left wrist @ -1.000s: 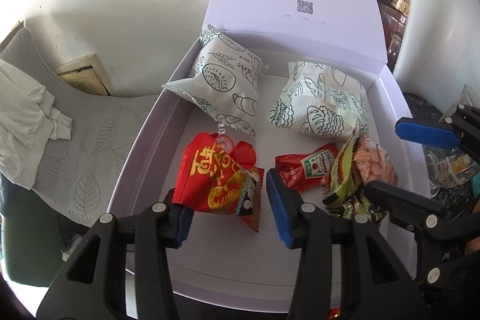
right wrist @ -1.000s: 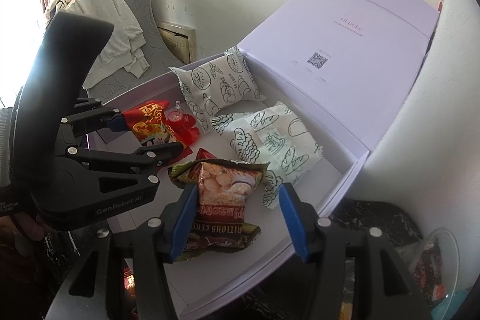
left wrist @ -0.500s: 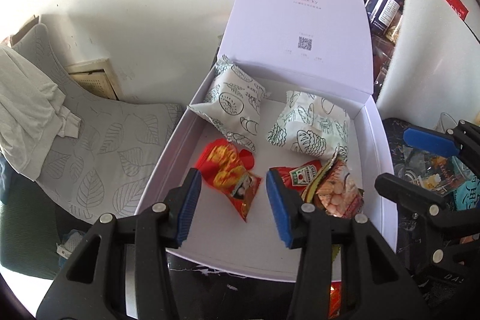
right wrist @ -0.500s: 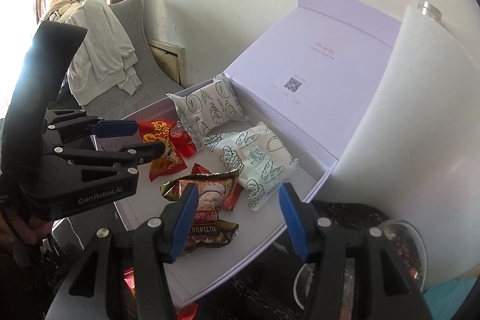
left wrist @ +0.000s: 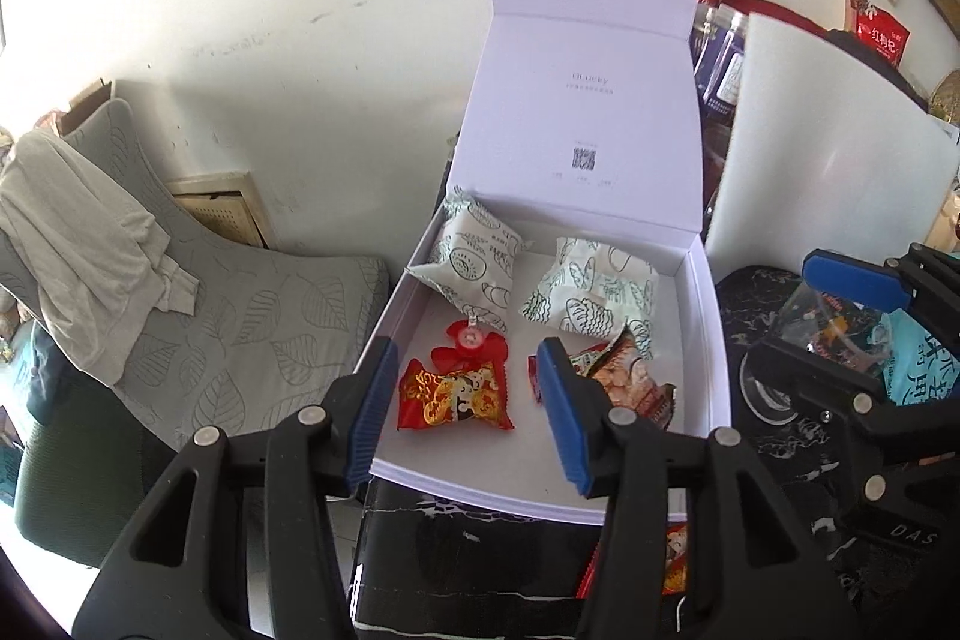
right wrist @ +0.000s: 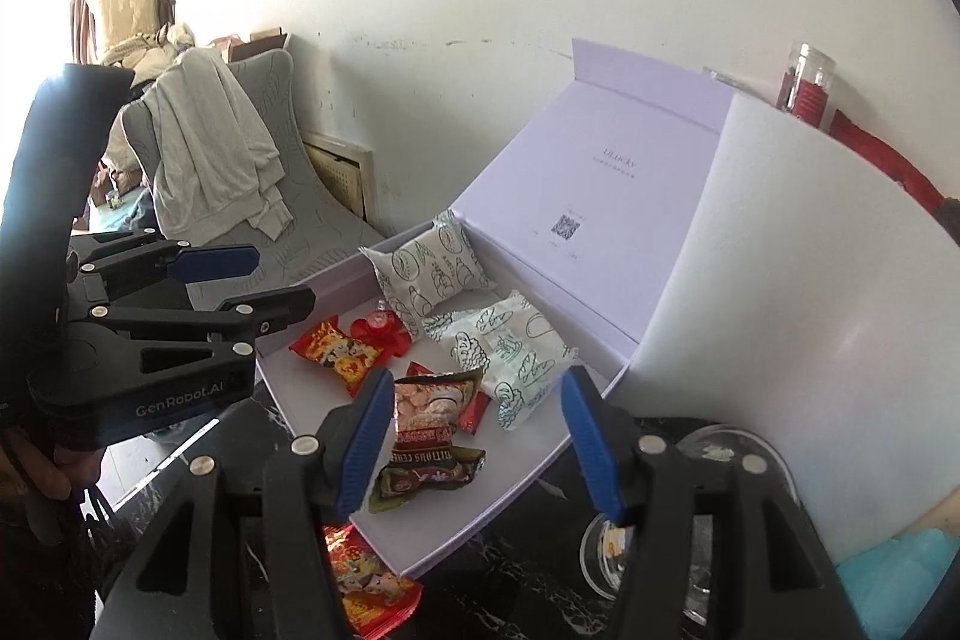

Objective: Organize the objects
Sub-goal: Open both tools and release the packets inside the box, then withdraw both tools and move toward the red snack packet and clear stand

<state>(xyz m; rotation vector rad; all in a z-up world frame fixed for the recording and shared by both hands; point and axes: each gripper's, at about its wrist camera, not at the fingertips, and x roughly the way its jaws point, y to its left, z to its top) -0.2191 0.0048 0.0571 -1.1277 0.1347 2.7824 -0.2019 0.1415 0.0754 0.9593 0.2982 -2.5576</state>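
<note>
Both jaws opening, empty; left gripper [left wrist: 468, 406] & right gripper [right wrist: 480, 436] above box [left wrist: 714, 340]; next: grab red packet [right wrist: 366, 595] outside

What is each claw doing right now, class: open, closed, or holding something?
Left claw: opening, holding nothing; the red foil snack packet lies below in the white cardboard box.
Right claw: opening, holding nothing.

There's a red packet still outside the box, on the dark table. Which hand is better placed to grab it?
Probably the left. The red packet lies at the box's near edge, just below the left gripper, whose opening fingers hold nothing. The right gripper, also empty, sits further right.
</note>
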